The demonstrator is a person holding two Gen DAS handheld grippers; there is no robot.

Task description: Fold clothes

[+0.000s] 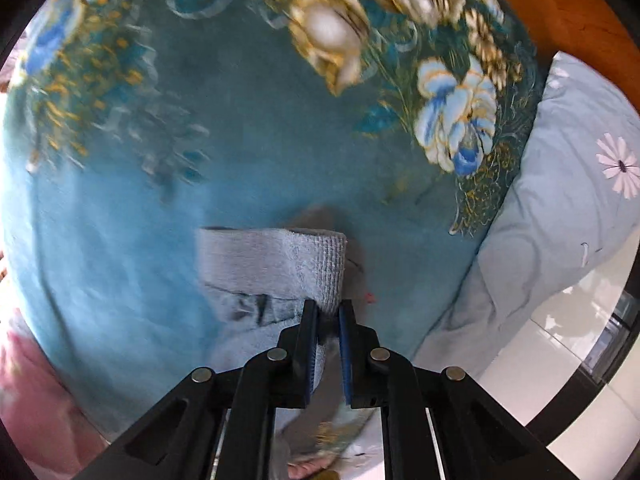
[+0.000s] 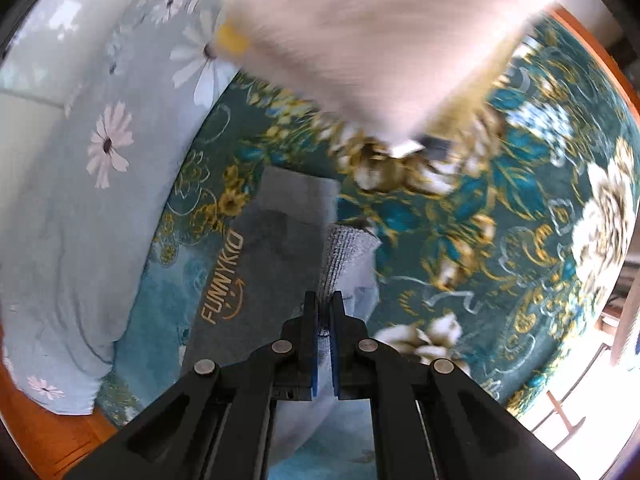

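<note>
A light grey-blue garment [image 1: 272, 276] with a ribbed cuff lies on a teal flowered blanket [image 1: 248, 128]. My left gripper [image 1: 329, 308] is shut on the ribbed cuff edge of the garment. In the right wrist view the same garment [image 2: 280, 240] shows grey fabric with orange "FUNNYKID" lettering and a ribbed cuff [image 2: 344, 256]. My right gripper [image 2: 324, 300] is shut on that ribbed cuff. The rest of the garment hangs below the jaws, partly hidden.
A pale blue daisy-print quilt [image 1: 560, 220] lies beside the blanket, also in the right wrist view [image 2: 100, 168]. A blurred white-pink garment [image 2: 380, 52] lies on the blanket ahead. An orange wooden bed frame [image 1: 560, 8] borders the bed. White floor tiles [image 1: 552, 360] lie beyond.
</note>
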